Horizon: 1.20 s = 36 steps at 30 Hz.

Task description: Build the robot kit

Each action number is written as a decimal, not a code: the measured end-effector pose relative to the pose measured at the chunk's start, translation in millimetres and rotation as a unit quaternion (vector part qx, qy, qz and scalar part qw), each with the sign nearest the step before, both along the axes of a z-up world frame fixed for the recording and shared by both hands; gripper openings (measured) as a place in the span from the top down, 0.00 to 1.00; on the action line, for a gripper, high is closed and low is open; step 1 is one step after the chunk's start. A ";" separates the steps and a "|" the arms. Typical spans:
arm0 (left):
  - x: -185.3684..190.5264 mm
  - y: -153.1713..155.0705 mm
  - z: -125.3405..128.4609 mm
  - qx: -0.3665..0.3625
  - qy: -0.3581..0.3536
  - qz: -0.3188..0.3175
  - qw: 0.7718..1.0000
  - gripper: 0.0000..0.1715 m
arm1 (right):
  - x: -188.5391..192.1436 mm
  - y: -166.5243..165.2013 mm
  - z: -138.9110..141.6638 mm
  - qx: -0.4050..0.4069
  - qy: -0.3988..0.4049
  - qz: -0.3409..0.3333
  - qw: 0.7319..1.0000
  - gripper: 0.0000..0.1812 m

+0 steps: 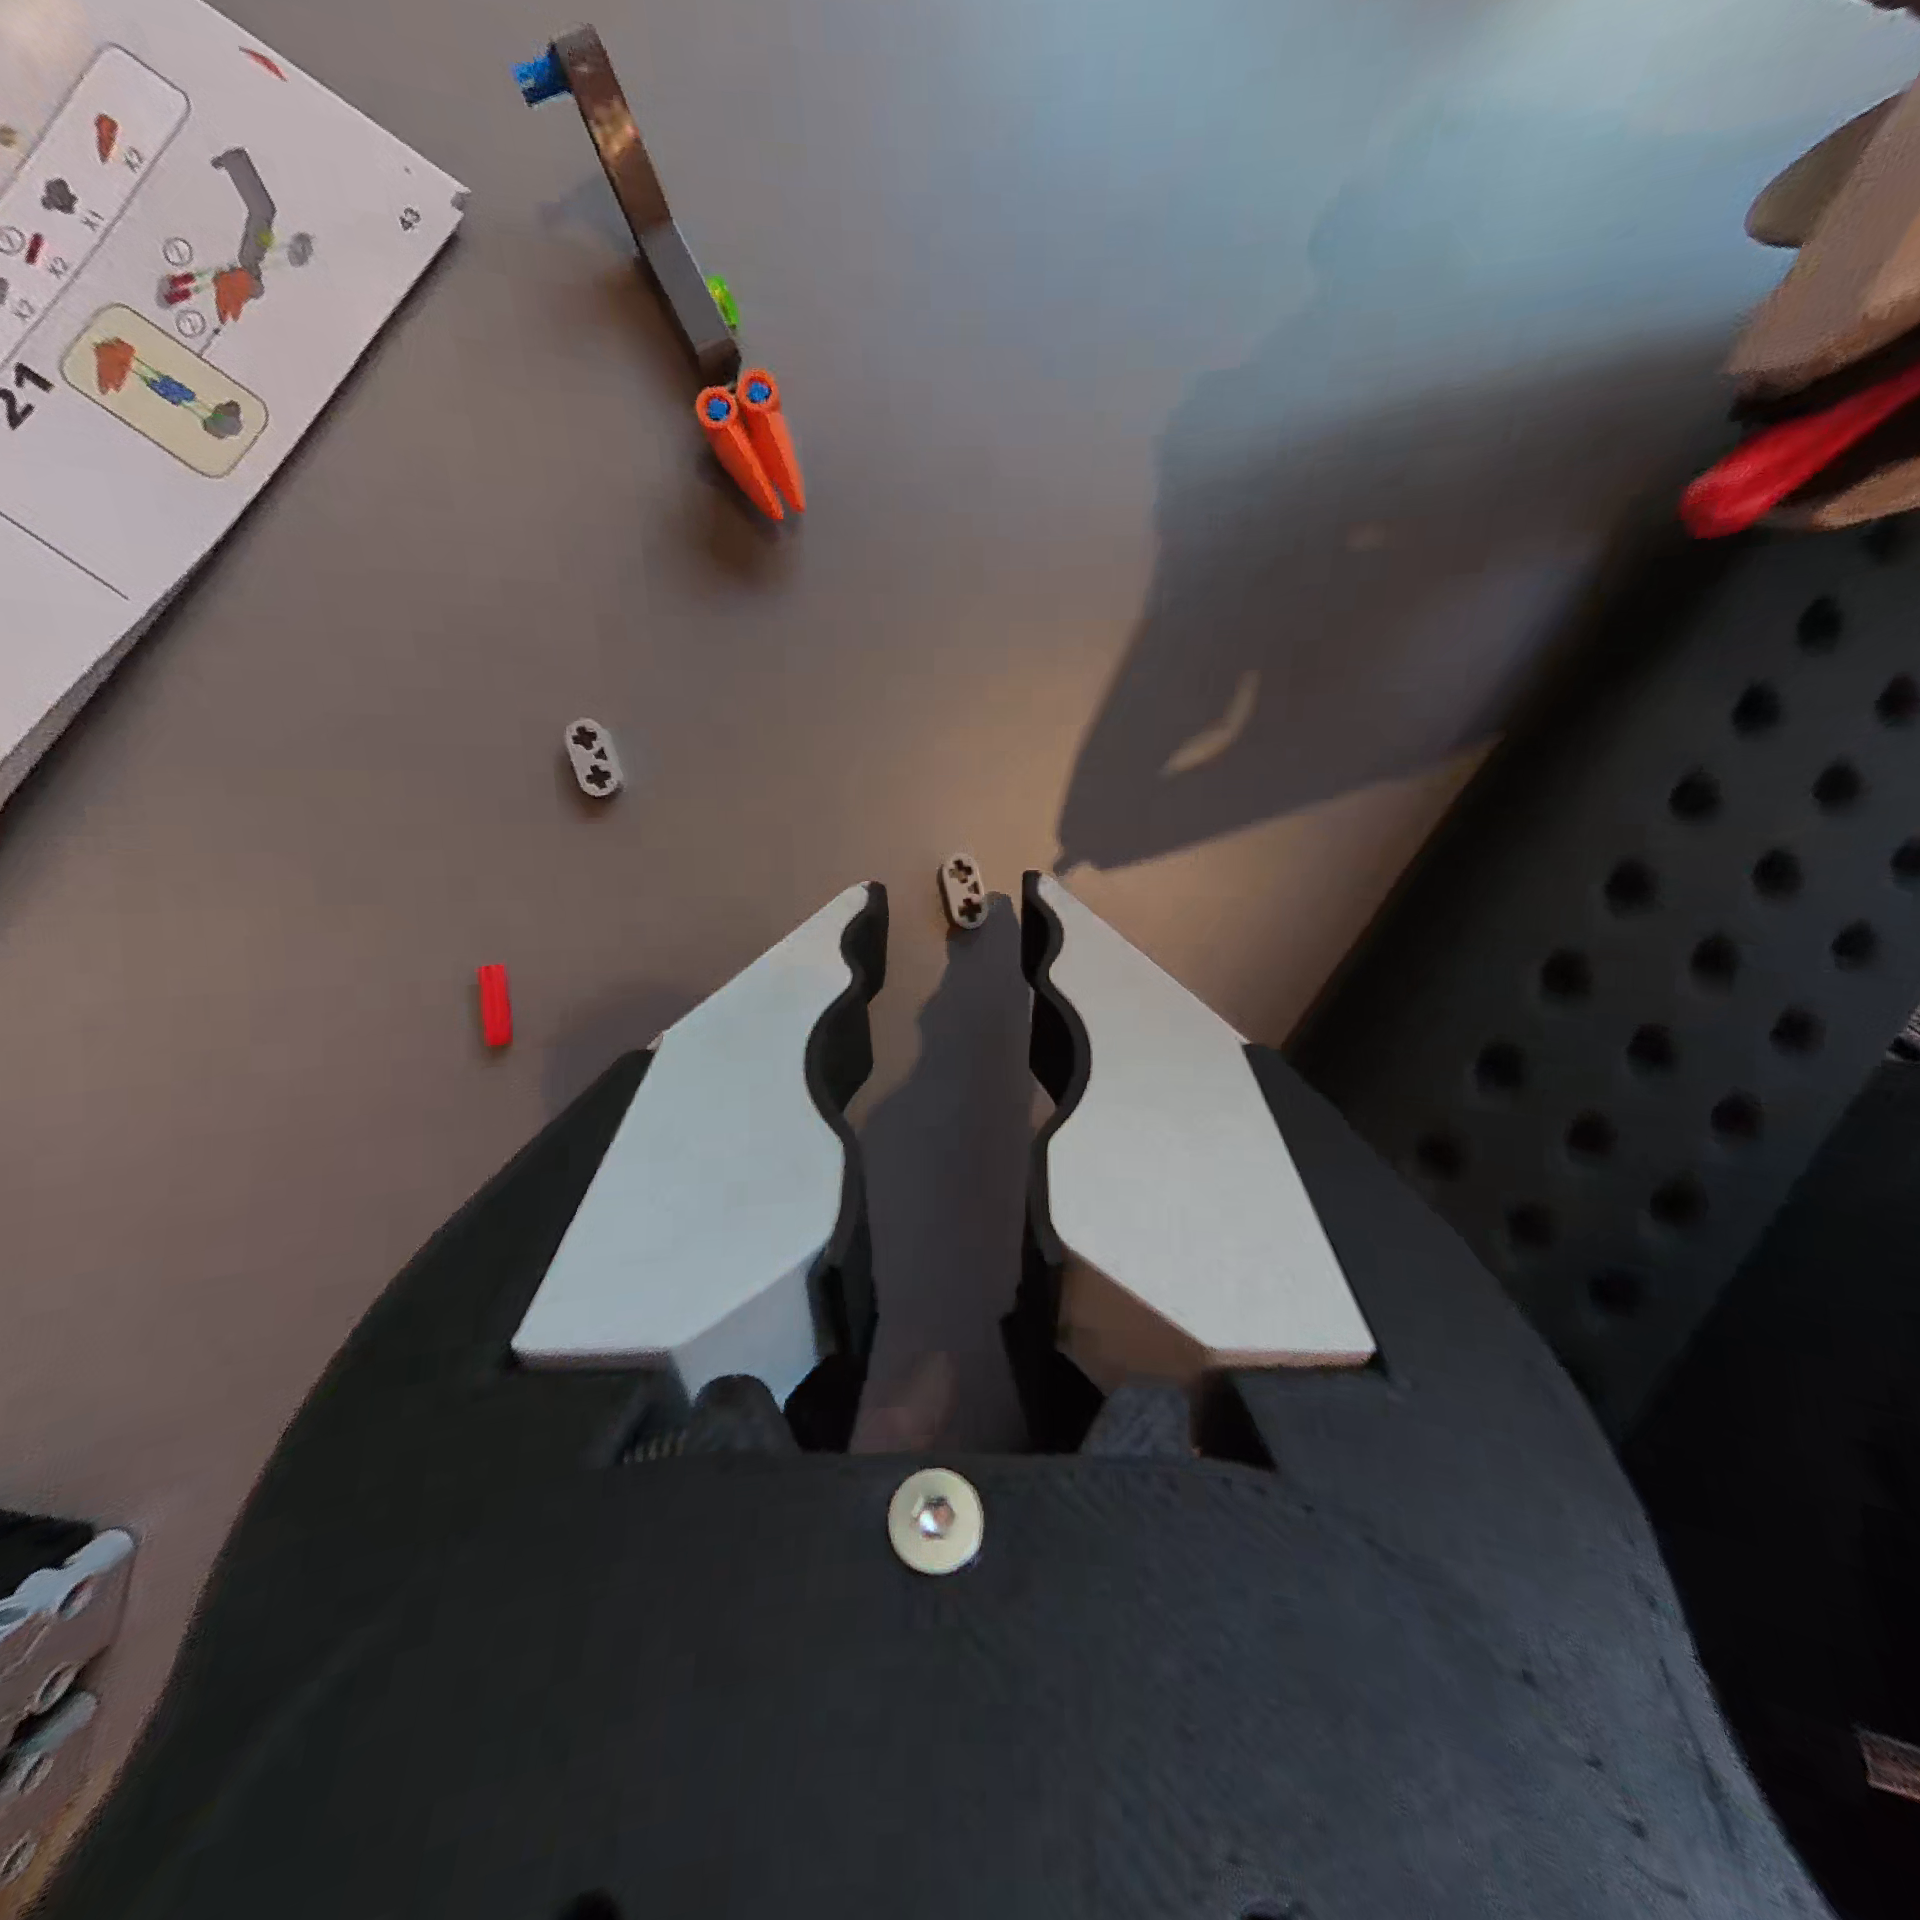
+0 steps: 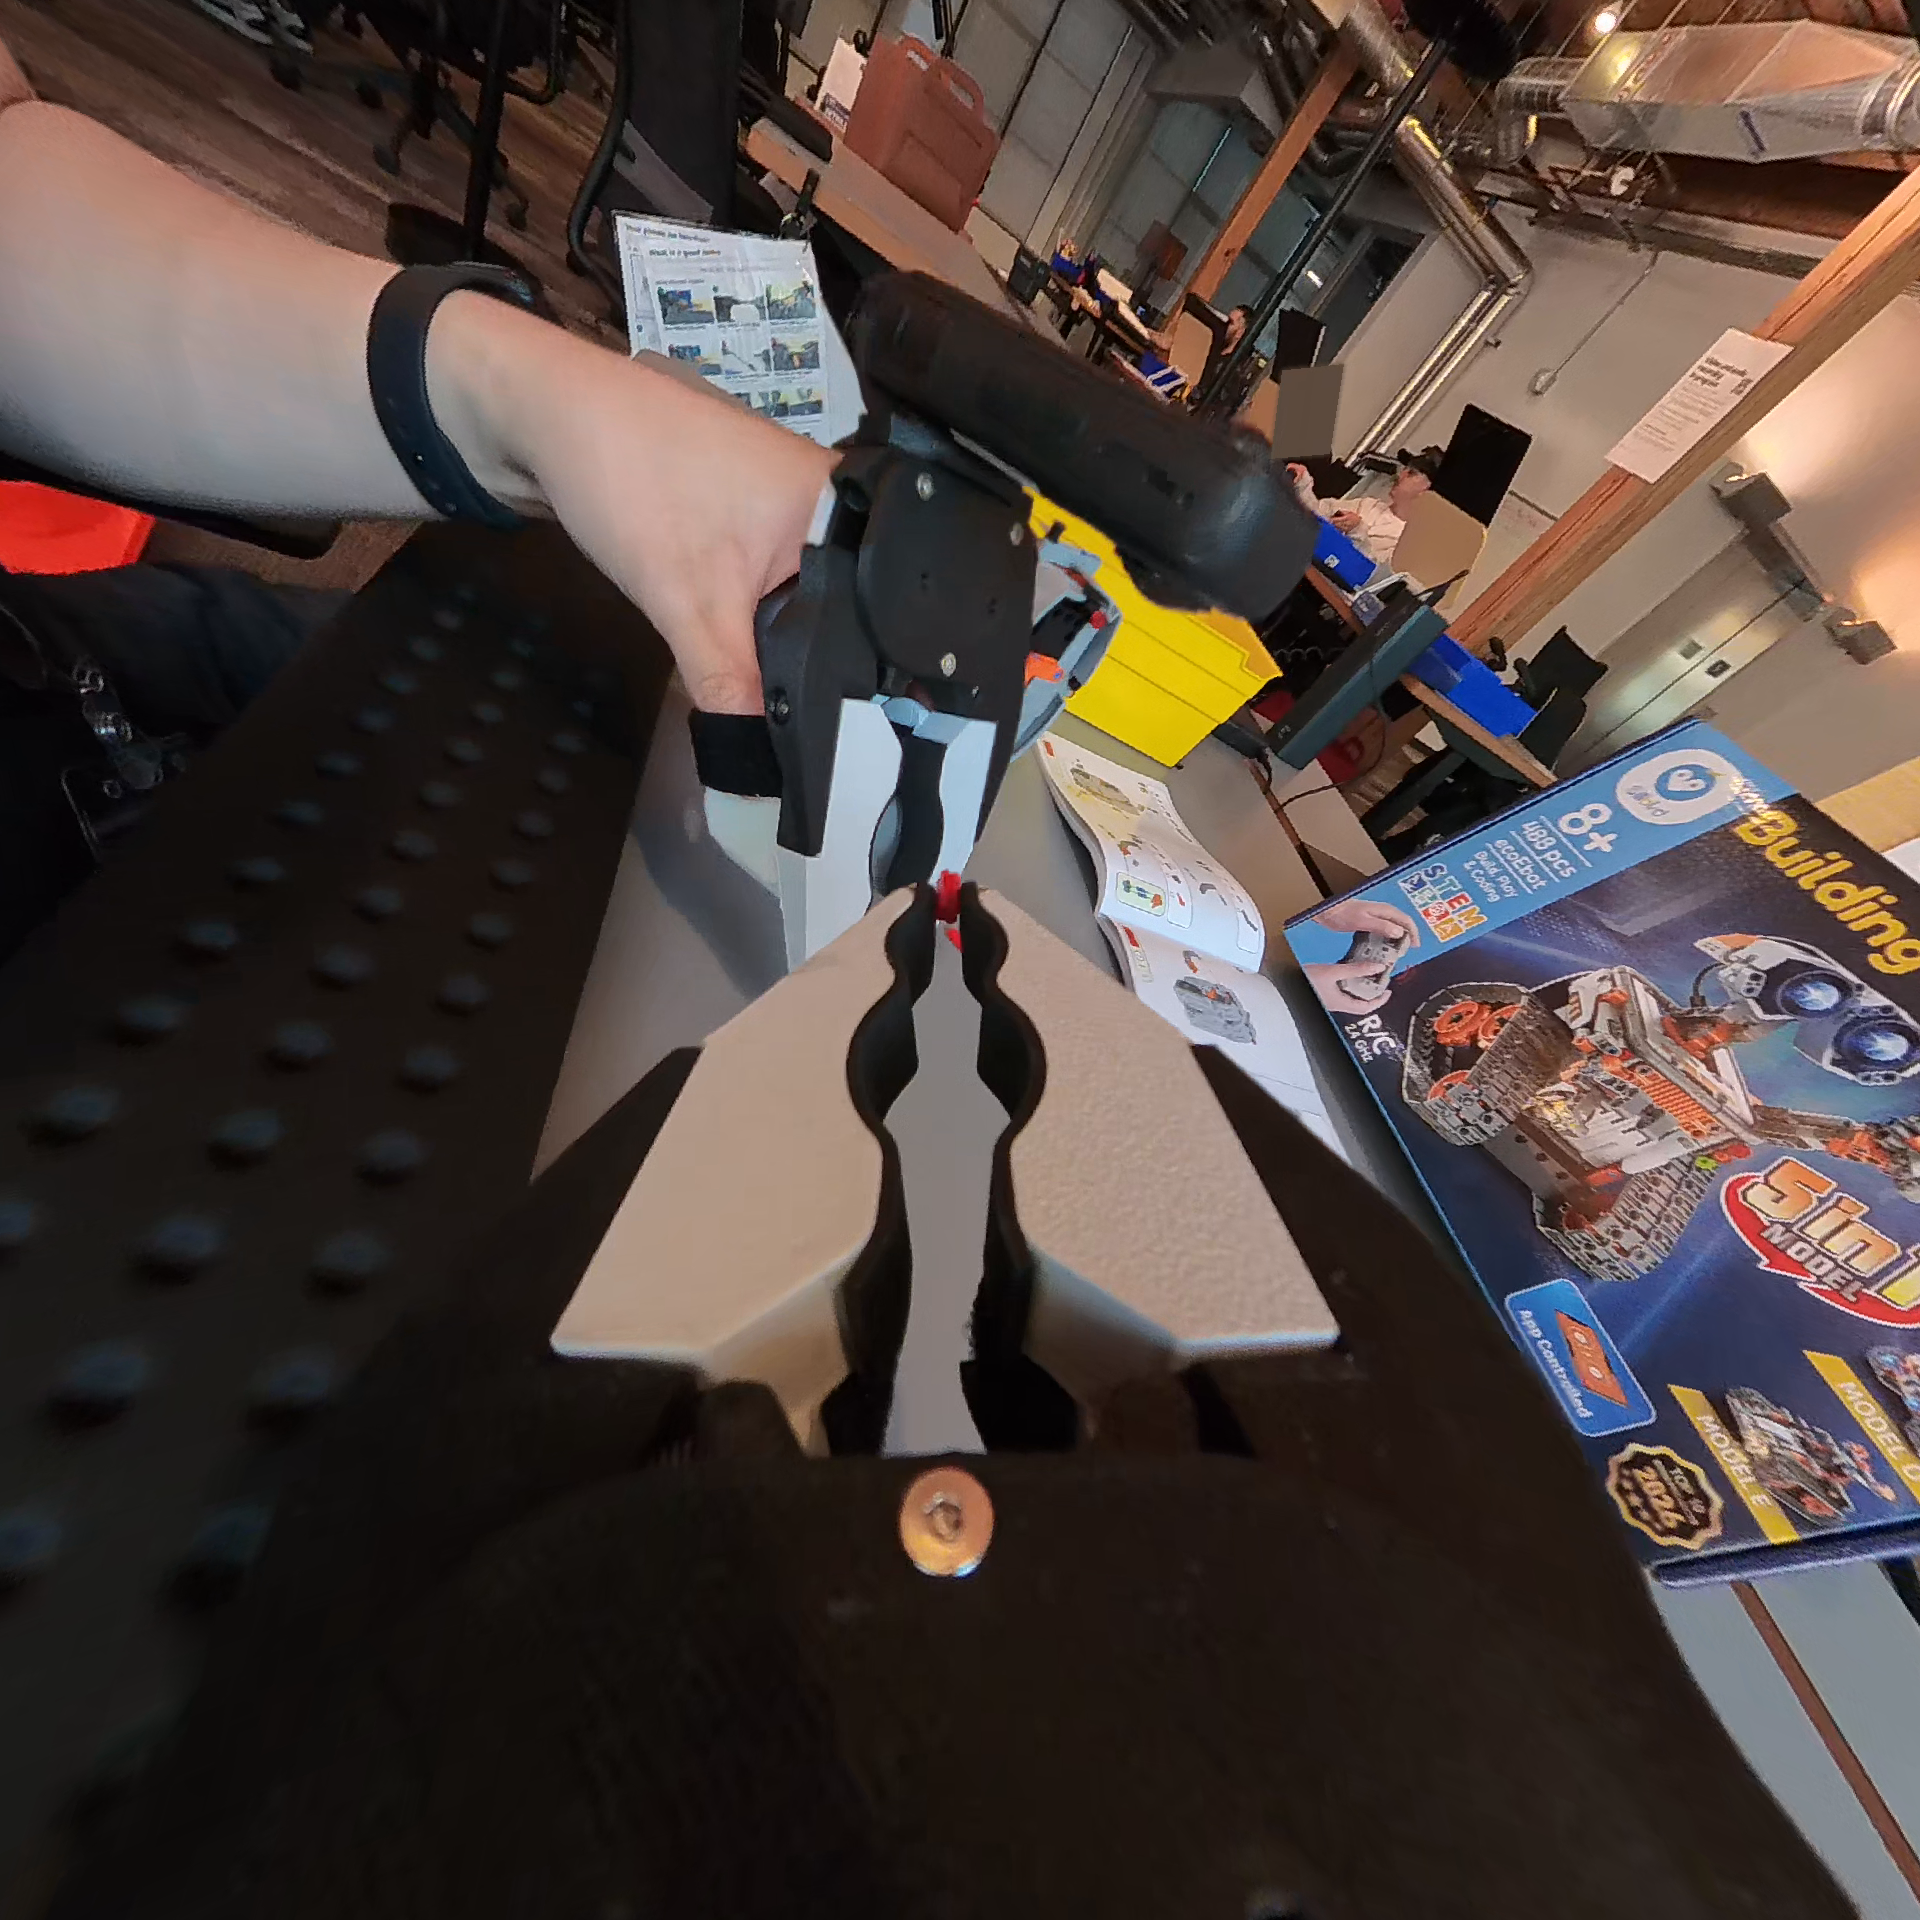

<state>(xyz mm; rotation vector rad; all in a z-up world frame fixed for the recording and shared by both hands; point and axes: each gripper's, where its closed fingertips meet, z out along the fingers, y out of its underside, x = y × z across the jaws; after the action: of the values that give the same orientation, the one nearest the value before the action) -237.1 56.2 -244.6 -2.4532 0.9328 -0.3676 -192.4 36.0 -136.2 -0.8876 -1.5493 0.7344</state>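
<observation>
My left gripper (image 1: 954, 888) is open, low over the grey table, with a small grey two-hole link (image 1: 963, 890) lying between its fingertips. A second grey link (image 1: 594, 757) and a small red peg (image 1: 495, 1004) lie to the left. Farther off stands a dark curved beam with two orange cones (image 1: 750, 436) at its end. My right gripper (image 2: 943, 902) is shut on a small red axle piece (image 2: 947, 900), held above the table. It shows blurred in the left wrist view (image 1: 1797, 457). The left gripper (image 2: 914, 717), held by a hand, is just beyond it.
An open instruction booklet (image 1: 197, 301) lies at the left; it also shows in the right wrist view (image 2: 1174, 894). A black perforated mat (image 1: 1704, 935) borders the table. A blue building-set box (image 2: 1662, 1132) lies at the right. A yellow bin (image 2: 1164, 665) stands behind. Grey parts (image 1: 52, 1683) sit bottom left. The grippers' ends are close to 12 cm from one another. From the left gripper's tips to the small red peg (image 1: 495, 1004) is close to 8 cm.
</observation>
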 end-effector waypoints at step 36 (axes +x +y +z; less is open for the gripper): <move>-2.8 8.6 -1.1 0.038 0.006 0.011 0.999 0.97 | 8.5 6.3 8.0 0.036 0.002 -0.029 0.999 0.98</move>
<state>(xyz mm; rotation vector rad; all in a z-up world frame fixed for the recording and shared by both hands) -239.9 64.8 -245.8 -2.3972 0.9078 -0.3043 -183.8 42.2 -128.2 -0.8732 -1.5302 0.6356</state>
